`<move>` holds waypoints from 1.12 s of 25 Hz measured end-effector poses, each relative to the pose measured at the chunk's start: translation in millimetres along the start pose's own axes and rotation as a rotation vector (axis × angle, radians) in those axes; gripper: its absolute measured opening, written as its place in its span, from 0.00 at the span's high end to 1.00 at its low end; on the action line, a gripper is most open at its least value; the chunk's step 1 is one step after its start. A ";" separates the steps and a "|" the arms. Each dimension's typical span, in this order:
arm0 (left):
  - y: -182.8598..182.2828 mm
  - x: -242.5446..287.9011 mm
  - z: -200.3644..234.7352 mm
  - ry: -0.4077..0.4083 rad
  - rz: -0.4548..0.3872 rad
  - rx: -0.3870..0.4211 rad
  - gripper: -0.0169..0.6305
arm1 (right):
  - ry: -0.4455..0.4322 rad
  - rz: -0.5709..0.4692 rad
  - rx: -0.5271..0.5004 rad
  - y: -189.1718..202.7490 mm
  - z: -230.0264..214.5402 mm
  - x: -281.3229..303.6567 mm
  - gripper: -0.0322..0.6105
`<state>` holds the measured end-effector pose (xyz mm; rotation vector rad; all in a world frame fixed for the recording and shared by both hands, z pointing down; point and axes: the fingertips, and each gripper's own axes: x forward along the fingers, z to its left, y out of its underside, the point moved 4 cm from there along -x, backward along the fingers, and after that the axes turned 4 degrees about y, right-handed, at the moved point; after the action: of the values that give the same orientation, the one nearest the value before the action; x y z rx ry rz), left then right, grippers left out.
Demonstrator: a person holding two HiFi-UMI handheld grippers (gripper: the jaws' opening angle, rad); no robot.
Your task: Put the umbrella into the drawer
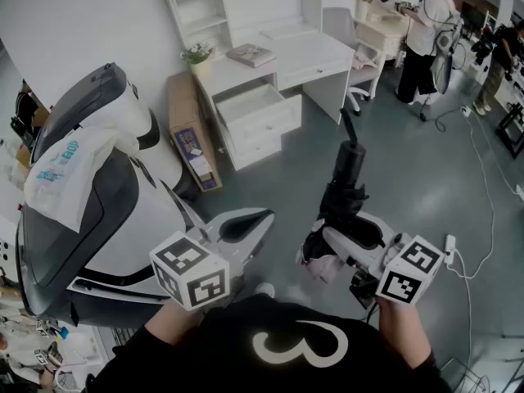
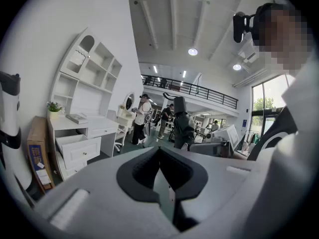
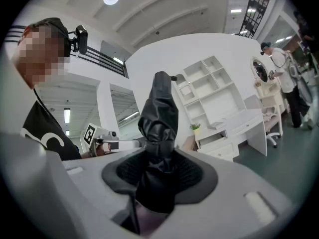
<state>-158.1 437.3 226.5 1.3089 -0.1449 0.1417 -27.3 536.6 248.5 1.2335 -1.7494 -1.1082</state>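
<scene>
Low at the right of the head view, the right gripper (image 1: pixel 342 237) is clamping a folded black umbrella (image 1: pixel 347 178) upright. Left of it, the left gripper (image 1: pixel 248 221) is holding its jaws together, empty. At upper centre the white desk's drawer (image 1: pixel 260 115) is standing open, well apart from the umbrella.

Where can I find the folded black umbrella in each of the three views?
Head view: folded black fabric umbrella, right of centre, in the right hand-held gripper.
Left gripper view: centre, beyond the jaws.
Right gripper view: centre, between the jaws.
Shared landmark: white desk with open drawer.
</scene>
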 end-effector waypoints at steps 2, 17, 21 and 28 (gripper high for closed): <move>1.8 6.3 0.0 0.009 0.007 0.000 0.96 | 0.019 0.004 -0.007 0.8 -5.8 -2.0 0.68; -5.8 61.1 71.7 0.082 -0.010 -0.023 0.96 | 0.136 0.022 -0.006 -10.5 -75.9 42.6 0.68; -9.7 80.8 127.5 0.089 -0.014 -0.049 0.96 | 0.143 0.049 -0.004 -14.4 -108.2 88.4 0.68; -41.1 130.3 283.1 0.079 0.002 -0.138 0.96 | 0.177 0.130 0.055 -41.5 -194.9 219.2 0.68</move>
<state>-29.9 155.9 283.1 1.1636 -0.0866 0.1817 98.2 273.3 299.7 1.1947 -1.7090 -0.8551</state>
